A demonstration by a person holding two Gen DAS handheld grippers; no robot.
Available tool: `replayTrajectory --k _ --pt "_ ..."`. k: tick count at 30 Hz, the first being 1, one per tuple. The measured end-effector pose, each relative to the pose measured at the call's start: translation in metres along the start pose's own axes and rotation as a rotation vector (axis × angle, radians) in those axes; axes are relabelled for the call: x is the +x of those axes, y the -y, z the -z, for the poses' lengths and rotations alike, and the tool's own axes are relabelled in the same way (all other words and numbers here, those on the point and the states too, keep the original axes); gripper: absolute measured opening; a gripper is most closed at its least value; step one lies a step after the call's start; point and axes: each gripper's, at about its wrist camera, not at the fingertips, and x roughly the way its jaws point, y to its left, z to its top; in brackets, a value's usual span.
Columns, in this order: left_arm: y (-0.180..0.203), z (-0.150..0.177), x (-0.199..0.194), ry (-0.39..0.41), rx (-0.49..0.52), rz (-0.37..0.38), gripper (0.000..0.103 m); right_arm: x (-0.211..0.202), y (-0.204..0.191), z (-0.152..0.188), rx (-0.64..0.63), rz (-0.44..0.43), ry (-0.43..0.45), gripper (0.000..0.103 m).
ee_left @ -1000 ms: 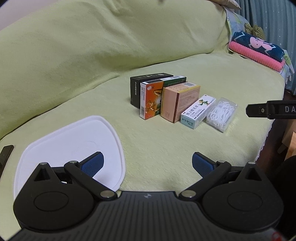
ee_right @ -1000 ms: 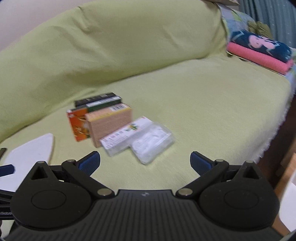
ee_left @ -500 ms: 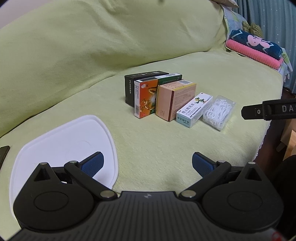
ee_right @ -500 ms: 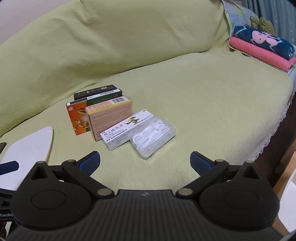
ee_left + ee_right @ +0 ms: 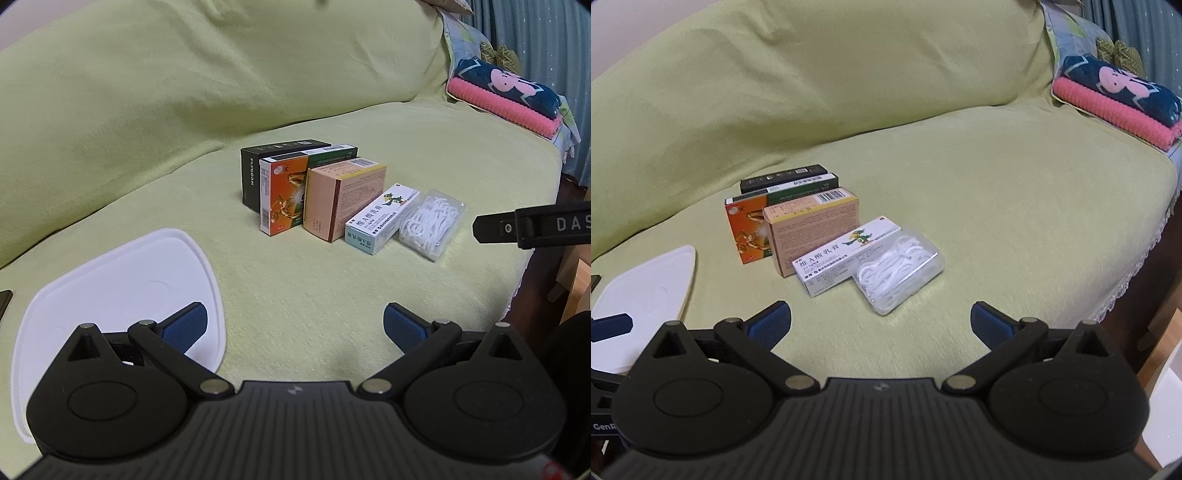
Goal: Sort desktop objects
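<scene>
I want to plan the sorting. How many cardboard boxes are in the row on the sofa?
4, side by side: black box at the back, orange box, pink box, then white box beside the clear floss case. None seems hidden.

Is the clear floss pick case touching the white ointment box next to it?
Touching. In the right wrist view the clear floss pick case lies with its long side pressed against the white ointment box, no sofa cover visible between them.
</scene>
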Motion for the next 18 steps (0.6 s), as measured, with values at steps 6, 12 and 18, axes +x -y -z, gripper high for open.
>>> replayTrajectory --k 6,12,18 --pt "0.002 -0.001 0.004 -0.01 0.008 0.004 0.102 -0.003 -0.008 -0.002 -0.044 0.03 0.01 0.103" --pt "0.003 0.0 0.005 -0.014 0.005 0.004 0.102 0.004 0.01 0.0 0.058 -0.028 0.014 0.103" --pt "0.0 -0.003 0.008 -0.011 -0.001 -0.001 0.102 0.002 0.018 -0.003 0.099 -0.103 0.054 0.103"
